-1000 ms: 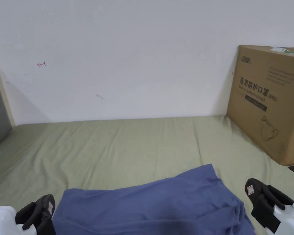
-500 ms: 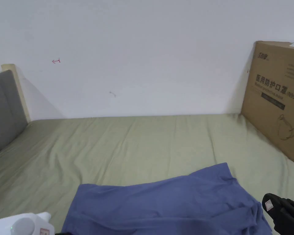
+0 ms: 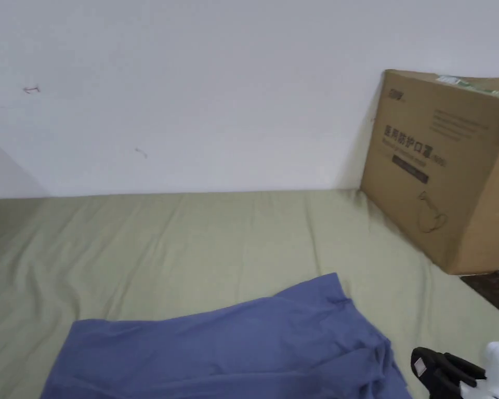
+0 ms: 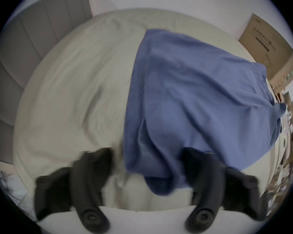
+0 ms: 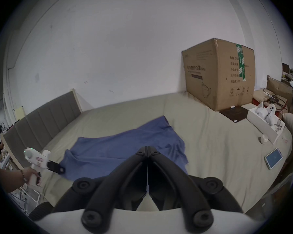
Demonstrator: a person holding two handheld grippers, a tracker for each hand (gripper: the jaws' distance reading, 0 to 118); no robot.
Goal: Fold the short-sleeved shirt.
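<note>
Two tongs are mine: my left tongs gape wide over the near corner of the blue shirt, which lies rumpled on the bed; my right tongs are pressed closed, empty.

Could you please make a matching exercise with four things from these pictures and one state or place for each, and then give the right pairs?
Things:
1. shirt
2. cardboard box
3. left gripper
4. right gripper

States or places:
A. jaws together, nothing between them
B. stands on the bed against the wall
C. jaws apart at the shirt's near corner
D. lies spread, blue, on the green sheet

Pairs: 1-D, 2-B, 3-C, 4-A
</note>
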